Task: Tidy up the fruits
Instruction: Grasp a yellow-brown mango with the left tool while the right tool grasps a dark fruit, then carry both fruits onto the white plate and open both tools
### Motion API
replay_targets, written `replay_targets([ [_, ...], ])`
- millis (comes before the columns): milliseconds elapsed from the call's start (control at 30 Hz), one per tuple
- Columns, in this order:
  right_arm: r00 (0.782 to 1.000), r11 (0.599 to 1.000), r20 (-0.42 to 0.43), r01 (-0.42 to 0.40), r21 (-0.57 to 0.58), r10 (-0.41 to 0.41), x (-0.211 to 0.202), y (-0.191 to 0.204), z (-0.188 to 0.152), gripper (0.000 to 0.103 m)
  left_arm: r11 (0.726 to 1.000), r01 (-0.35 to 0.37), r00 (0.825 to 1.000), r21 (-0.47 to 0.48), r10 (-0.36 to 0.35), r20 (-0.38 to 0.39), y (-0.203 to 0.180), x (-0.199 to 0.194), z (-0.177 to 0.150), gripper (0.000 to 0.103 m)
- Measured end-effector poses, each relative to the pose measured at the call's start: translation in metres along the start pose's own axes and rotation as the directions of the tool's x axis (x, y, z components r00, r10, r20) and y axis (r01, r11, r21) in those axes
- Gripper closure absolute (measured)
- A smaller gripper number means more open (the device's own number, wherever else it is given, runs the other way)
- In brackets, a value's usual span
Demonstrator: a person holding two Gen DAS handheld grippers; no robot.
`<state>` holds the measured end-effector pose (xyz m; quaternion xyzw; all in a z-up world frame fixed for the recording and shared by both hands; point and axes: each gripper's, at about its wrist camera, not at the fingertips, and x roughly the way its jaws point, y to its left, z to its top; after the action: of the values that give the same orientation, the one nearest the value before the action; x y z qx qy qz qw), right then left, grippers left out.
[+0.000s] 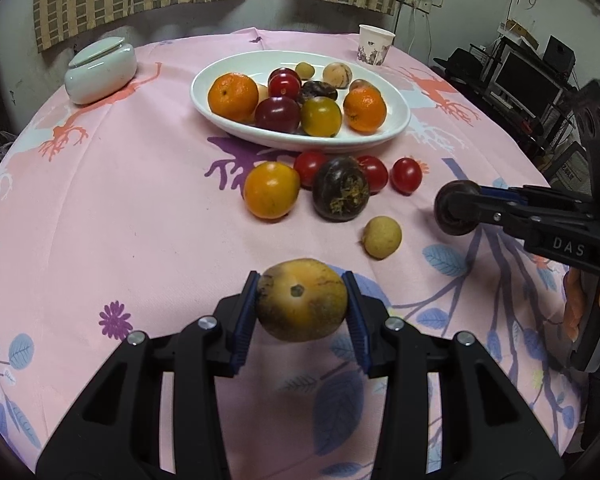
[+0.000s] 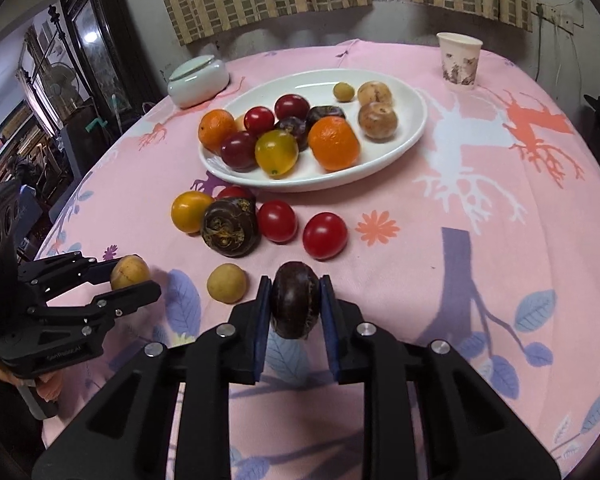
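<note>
Your left gripper [image 1: 302, 306] clamps yellow-brown fruit [image 1: 302, 305], held above pink tablecloth [image 1: 140, 208]. Your right gripper [image 2: 294, 306] pinches dark brown fruit [image 2: 295, 305], also lifted. Loose between you and white oval plate [image 2: 404, 136]: orange tomato [image 1: 271, 189], dark purple fruit [image 1: 341, 188], three red tomatoes, small tan fruit [image 1: 382, 237]. Plate holds more fruit.

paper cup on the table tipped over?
No, the paper cup stands upright with its open mouth up on the pink tablecloth, beyond the white plate.
</note>
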<state>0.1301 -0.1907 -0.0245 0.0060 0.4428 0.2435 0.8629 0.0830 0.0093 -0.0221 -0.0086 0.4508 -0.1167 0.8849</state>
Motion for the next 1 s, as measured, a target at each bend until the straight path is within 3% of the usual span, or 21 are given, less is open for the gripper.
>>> replay_targets([
  [600, 0.999, 1.000, -0.031, 0.011, 0.008, -0.011, 0.004, -0.013, -0.022, 0.080, 0.999, -0.035, 0.999, -0.004, 0.035, -0.030, -0.002, -0.005, -0.005, 0.061],
  [767, 0.999, 0.996, 0.018, -0.051, 0.068, 0.050, -0.019, -0.026, -0.009, 0.079, 0.999, -0.042, 0.999, 0.015, 0.042, 0.002, -0.002, -0.016, 0.008, 0.061],
  [1000, 0.992, 0.999, 0.113, -0.050, 0.008, 0.049, -0.058, -0.018, 0.035, 0.079, 0.998, -0.052, 0.997, 0.045, 0.050, 0.058, -0.001, -0.035, 0.052, 0.062],
])
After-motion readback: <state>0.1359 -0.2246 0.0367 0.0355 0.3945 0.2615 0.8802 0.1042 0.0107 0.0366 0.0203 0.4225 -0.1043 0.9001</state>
